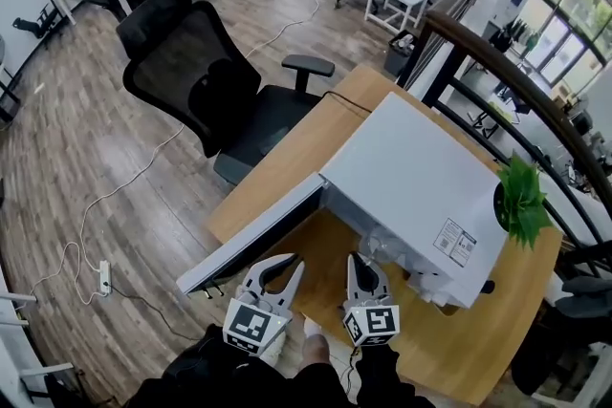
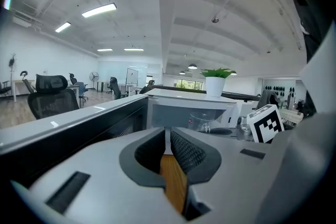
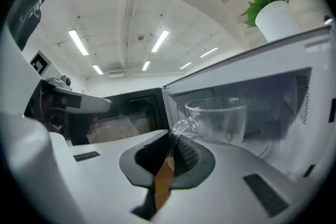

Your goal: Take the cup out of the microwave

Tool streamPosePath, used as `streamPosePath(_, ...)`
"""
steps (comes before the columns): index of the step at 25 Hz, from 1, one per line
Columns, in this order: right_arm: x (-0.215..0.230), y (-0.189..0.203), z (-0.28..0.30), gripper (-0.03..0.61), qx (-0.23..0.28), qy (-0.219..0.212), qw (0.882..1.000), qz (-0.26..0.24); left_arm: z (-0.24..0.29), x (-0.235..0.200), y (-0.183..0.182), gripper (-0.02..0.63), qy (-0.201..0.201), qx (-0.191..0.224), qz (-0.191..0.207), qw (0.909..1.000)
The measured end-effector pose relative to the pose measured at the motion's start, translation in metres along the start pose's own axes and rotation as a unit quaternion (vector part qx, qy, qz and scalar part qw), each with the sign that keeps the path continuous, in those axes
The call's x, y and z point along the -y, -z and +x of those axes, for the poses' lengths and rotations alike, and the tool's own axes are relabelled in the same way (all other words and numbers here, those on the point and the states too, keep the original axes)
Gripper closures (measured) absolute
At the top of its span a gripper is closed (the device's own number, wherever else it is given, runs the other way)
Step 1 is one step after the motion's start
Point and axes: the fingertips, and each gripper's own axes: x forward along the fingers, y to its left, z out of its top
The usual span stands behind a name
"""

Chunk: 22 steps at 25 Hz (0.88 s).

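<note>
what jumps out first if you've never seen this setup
A white microwave sits on the wooden table with its door swung open. At its mouth the right gripper pinches a clear glass cup by the handle; a green potted plant shows at the microwave's far corner.

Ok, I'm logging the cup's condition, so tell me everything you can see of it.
The cup is a clear glass mug with a loop handle on one side. It looks empty and stands upright at the mouth of the open microwave. The right gripper is shut on the handle. Its base is hidden behind the gripper, so whether it rests on anything can't be told.
</note>
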Motion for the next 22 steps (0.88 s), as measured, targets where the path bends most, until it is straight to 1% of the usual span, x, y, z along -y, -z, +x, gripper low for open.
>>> streamPosePath(3,-0.004,-0.001,-0.015,0.561,0.003,0.010,1.000,0.001,-0.006,0.006,-0.009,0.566,0.008,0.023,0.011,0.9996)
streamPosePath(8,-0.012,-0.004,-0.047,0.561,0.014,0.027,1.000,-0.001,-0.025,0.026,-0.018,0.566,0.025,0.013,0.029,0.9992)
streamPosePath(22,-0.033,-0.020,-0.128,0.561,0.057,0.066,0.996,-0.016,-0.066,0.083,-0.031,0.566,0.069,0.044,0.067,0.9944)
